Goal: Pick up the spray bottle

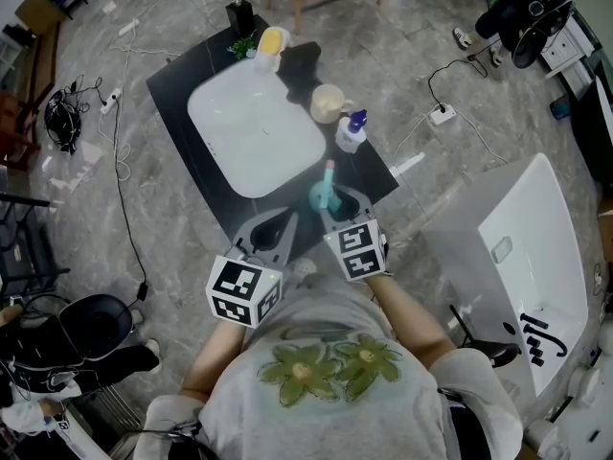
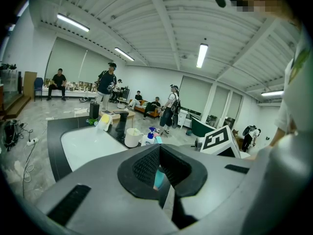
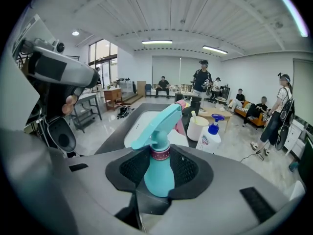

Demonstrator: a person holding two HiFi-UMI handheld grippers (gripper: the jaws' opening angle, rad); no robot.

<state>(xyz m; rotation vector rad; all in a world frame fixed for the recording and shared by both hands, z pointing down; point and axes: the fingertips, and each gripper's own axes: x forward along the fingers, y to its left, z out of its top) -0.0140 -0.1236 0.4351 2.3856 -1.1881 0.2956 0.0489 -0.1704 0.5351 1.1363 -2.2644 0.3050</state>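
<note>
A teal spray bottle stands upright at the near edge of the black counter. My right gripper is shut on its body, a pad pressing each side just under the pink-banded neck. The trigger head points away over the white basin. My left gripper hovers just left of the bottle with its tips together and nothing in them; a sliver of teal shows through the gap behind its pads.
Behind the spray bottle stand a white pump bottle with a blue cap and a cream cup. A yellow bottle sits at the counter's far end. A white bathtub lies to the right, and cables trail on the floor.
</note>
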